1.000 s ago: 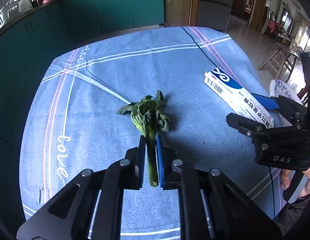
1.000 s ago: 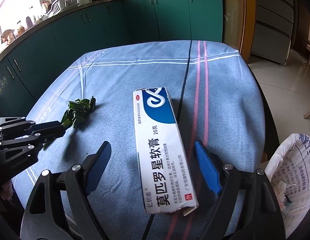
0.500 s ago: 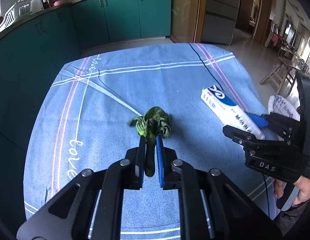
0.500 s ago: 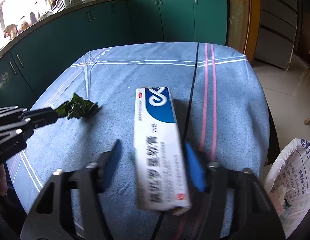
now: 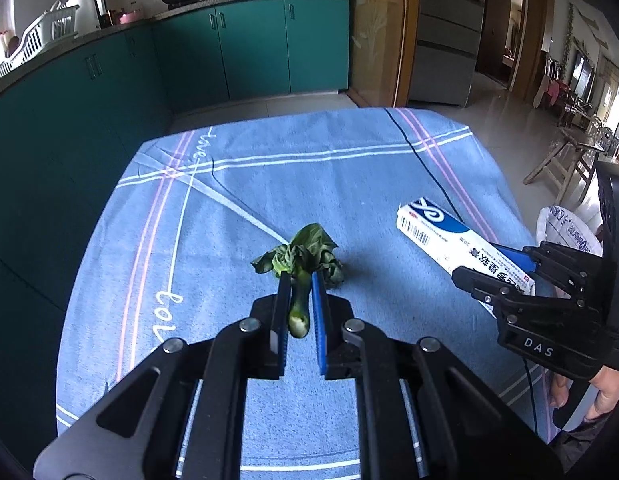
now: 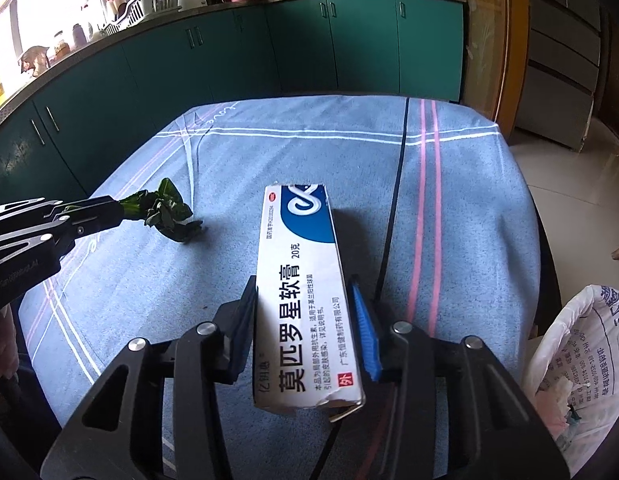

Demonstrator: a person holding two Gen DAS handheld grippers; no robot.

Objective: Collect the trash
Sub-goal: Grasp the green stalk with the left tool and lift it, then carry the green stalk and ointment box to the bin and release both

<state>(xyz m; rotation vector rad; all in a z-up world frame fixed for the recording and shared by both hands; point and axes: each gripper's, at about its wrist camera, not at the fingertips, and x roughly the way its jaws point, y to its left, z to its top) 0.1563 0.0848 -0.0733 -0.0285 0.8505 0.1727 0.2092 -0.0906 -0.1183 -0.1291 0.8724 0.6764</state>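
Kitchen, teal cabinets (image 6: 237,60) along the wall; bench (image 5: 349,184) under a blue striped cloth.

Item: box (image 6: 305,296), white and blue, printed. We hold it in the right gripper (image 6: 305,320), whose fingers (image 6: 363,328) have just been closing and now press both long sides; far end tilted up, near end low over the cloth, whether touching we cannot tell.

Item: greens (image 5: 301,260), wilted. We hold the stalk in the left gripper (image 5: 299,312), fingers (image 5: 317,308) clamped tight on it; leaves hang past the tips, just above the cloth.

Item: bag (image 6: 581,364), white, printed, mouth open, off the bench's right edge, beside the right gripper.

Item: cable (image 6: 393,220), black, running along the cloth just right of the box.

Step, as we judge: both pieces grasped, lift under way. Next calls for carrying each over the bag's mouth, box first as nearer, then opening the fingers; mind the cable.
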